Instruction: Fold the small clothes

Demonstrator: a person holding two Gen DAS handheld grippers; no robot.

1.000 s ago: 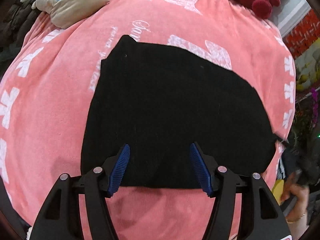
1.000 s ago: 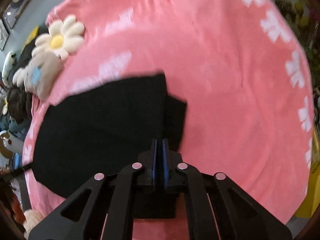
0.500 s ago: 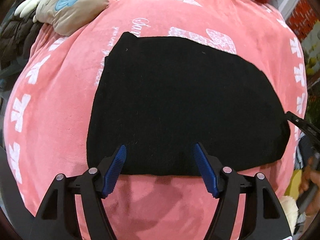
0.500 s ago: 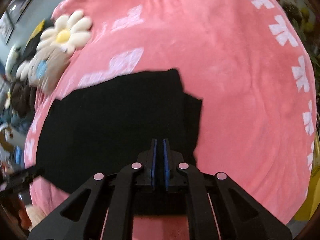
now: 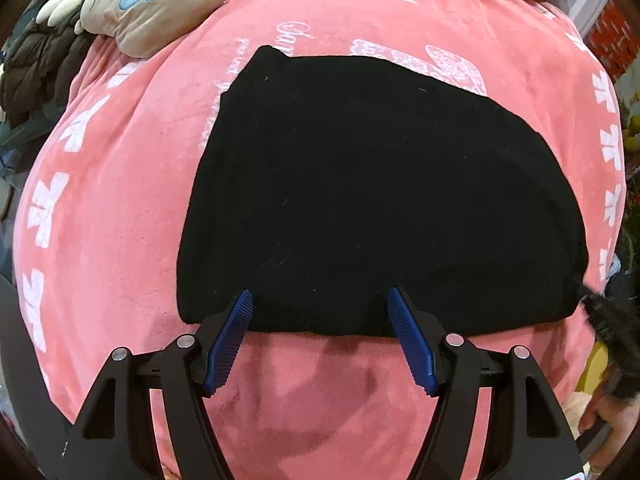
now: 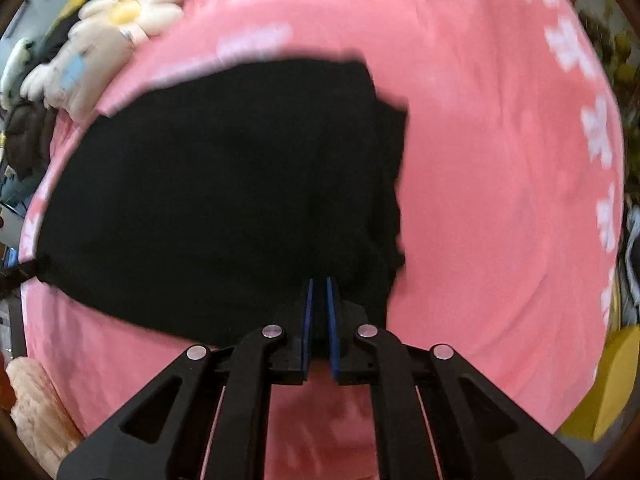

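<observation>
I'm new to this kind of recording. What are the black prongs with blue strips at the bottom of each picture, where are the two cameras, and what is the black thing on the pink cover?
There is no robot. A person holds a two-finger tool in each hand, and a wide-angle camera on each tool looks forward along its fingers. The prongs are those fingers; the blue strips are their grip pads.

The left wrist view shows the left tool, open, its pads over the near edge of a black garment with nothing pinched. At the right edge of that view part of the person's hand shows.

The right wrist view shows the right tool, shut on the garment's near edge, close to its right side.

The garment lies flat on a pink blanket with white bow prints. Plush toys sit at the blanket's far left, beside a flower-shaped cushion.
</observation>
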